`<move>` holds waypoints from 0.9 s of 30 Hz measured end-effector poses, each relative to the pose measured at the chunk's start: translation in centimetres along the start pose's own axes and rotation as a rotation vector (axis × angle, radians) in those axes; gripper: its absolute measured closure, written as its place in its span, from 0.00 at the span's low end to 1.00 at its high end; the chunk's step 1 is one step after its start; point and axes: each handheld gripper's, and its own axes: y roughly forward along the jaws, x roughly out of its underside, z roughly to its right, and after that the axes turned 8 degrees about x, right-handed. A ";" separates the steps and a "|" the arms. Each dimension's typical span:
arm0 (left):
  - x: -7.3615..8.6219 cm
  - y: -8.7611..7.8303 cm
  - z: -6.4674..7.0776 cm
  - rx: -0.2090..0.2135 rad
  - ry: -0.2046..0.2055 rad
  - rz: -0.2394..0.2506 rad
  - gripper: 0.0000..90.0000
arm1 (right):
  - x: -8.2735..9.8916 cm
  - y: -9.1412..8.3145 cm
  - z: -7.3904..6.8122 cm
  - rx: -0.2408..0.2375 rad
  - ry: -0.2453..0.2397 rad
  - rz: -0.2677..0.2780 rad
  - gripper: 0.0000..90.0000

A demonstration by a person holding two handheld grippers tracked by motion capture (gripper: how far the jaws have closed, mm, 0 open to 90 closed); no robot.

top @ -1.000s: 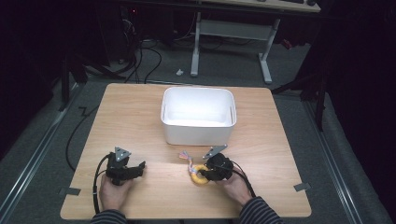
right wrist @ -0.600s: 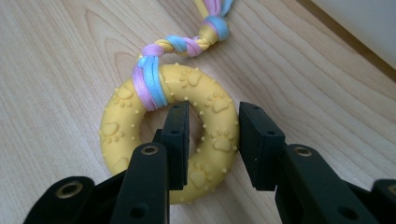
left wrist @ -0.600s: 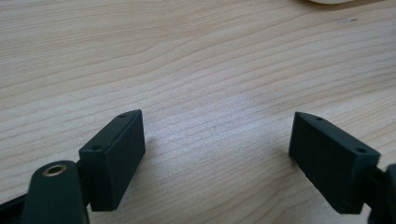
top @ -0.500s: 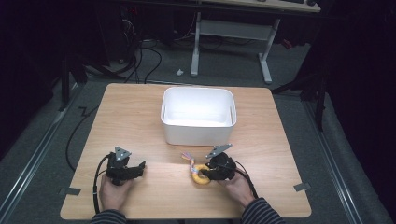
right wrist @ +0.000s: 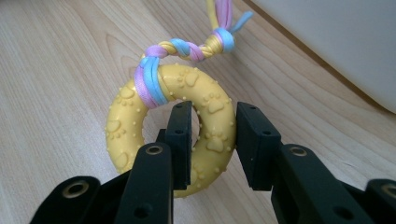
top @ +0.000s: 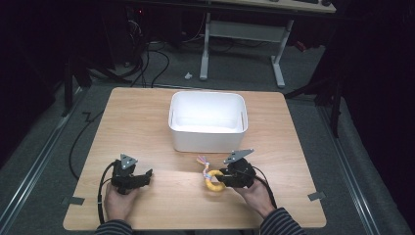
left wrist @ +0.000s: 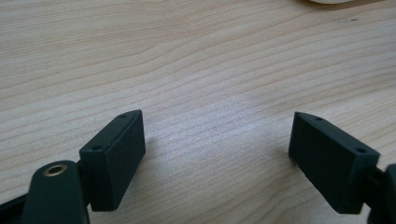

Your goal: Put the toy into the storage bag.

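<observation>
Fingers [right wrist: 254, 140] of the right gripper [right wrist: 212, 140] are clamping the yellow ring toy [right wrist: 212, 105] near the white bin [top: 207, 120], while the left gripper [left wrist: 217, 149] is sitting with jaws apart.

Nubbly matt rubber ring [right wrist: 205, 116], braided cord [right wrist: 187, 49], wood-grain table [top: 147, 117]

The tub [top: 207, 121] stands on the counter [top: 137, 122], at its middle toward the far edge. Nearer the person than the tub, just before its right front corner, lies the ring toy [top: 214, 180]. Well left of that toy sits the left tool [top: 144, 176].
</observation>
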 end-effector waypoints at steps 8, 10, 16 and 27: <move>0.0 0.0 0.0 0.001 -0.001 0.000 0.21 | 0.4 -0.5 0.4 0.015 -0.003 0.004 0.76; 0.0 0.0 0.0 0.001 0.000 -0.002 0.21 | 0.5 -0.8 0.5 0.011 0.004 0.013 0.76; 0.0 0.0 0.0 0.001 0.000 0.001 0.21 | 0.2 -2.3 0.8 0.033 -0.009 0.027 0.76; 0.0 0.0 0.0 0.001 -0.001 0.001 0.21 | -0.2 -5.6 1.6 0.061 -0.015 0.066 0.76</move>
